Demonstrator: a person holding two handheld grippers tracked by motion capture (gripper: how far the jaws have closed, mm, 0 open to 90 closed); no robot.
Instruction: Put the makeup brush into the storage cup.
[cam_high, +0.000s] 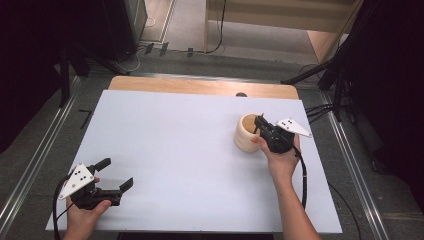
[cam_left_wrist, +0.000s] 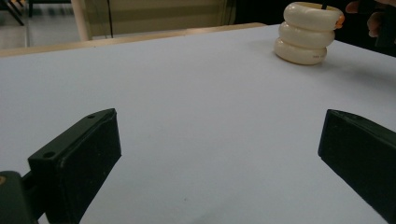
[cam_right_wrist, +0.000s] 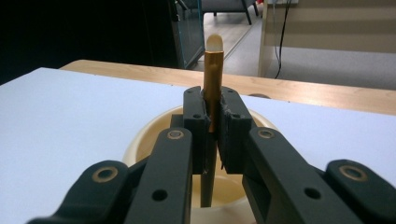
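A slim, stiff, light gold-barrelled pen is clamped mid-shaft by the right hand-held gripper over the cream ribbed ceramic-looking holder at 2 o'clock on the counter, while the left hand-held gripper is held apart.

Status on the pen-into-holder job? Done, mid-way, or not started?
Mid-way, seemingly. Done: the right gripper is shut on a gold pen. In hand: the pen stands upright over the cream ribbed holder, lower end inside the rim. Left: release. The left gripper is open, idle.

The thin gold-and-black pen's lower end is lost inside the cream ribbed ring-shaped holder, behind the right gripper's black jaws.
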